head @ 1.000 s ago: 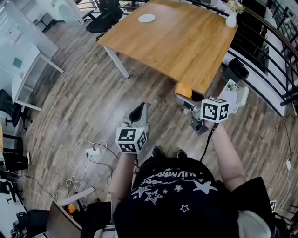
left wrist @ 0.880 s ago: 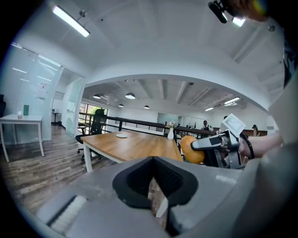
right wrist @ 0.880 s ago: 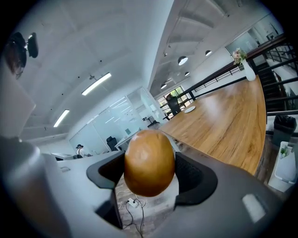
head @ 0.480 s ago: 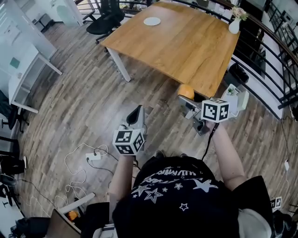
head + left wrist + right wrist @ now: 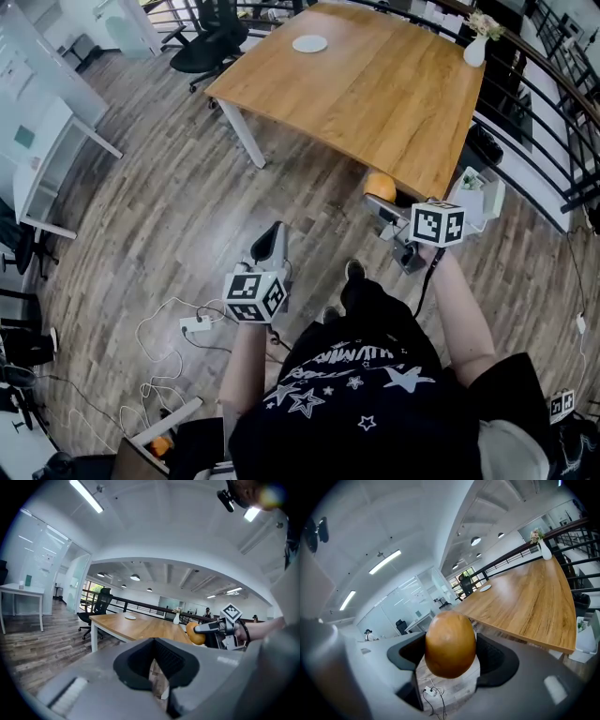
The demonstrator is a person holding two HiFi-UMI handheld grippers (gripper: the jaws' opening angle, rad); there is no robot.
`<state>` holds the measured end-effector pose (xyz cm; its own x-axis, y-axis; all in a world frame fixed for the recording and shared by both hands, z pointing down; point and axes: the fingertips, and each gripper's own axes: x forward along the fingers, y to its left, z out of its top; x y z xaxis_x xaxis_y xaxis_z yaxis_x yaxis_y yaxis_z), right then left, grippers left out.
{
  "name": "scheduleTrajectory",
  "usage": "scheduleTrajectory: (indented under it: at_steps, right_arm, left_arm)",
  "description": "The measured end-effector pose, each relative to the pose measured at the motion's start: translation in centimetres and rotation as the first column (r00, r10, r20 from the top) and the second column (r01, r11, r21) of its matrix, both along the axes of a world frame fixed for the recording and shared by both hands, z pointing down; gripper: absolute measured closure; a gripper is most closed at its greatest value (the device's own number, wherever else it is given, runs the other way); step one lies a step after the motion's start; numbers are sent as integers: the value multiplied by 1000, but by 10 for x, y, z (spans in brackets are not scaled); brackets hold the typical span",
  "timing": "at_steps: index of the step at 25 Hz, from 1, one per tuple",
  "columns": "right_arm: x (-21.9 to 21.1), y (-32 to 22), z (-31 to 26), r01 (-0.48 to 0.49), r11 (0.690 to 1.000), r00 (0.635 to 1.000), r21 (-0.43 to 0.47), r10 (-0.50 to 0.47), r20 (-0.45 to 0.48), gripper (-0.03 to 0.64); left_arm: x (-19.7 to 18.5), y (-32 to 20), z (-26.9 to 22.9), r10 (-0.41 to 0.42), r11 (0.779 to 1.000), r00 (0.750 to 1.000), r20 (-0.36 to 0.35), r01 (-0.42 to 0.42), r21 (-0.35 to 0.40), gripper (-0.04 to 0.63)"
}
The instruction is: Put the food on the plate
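Observation:
A round golden-brown bun (image 5: 450,644) sits between the pads of my right gripper (image 5: 451,657), which is shut on it. In the head view the bun (image 5: 380,184) and right gripper (image 5: 382,195) hang over the floor just off the near corner of the wooden table (image 5: 375,89). A small white plate (image 5: 309,43) lies at the table's far left end, also seen as the plate (image 5: 485,588). My left gripper (image 5: 273,236) is held lower left over the floor, jaws shut and empty (image 5: 152,641). From there the bun (image 5: 194,633) shows to the right.
A white vase with flowers (image 5: 475,49) stands at the table's far right corner. Black office chairs (image 5: 211,33) stand behind the table. Cables and a power strip (image 5: 195,324) lie on the wood floor at left. A railing (image 5: 553,103) and a white box (image 5: 480,192) are at right.
The person has stepped toward the table, and one shoe now shows further forward. The left gripper has sunk slightly toward the body. The bun stays in the right gripper.

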<state>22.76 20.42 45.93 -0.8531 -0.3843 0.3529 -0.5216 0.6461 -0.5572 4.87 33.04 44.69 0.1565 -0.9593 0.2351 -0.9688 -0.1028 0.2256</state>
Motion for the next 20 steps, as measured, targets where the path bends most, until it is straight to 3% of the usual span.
scheduleTrajectory:
  at_steps: [13,20]
  right_arm:
    - [-55,-78,13,13,1000,1000,-25,-13,17,278]
    - [-87,-144,19,18,999,999,-45,-16,32,278]
  left_arm:
    - [-58,-45,11,-57,998,998,8,57,-22,595]
    - [-88,-110,24,-54,997,999,-6,54,-55,595]
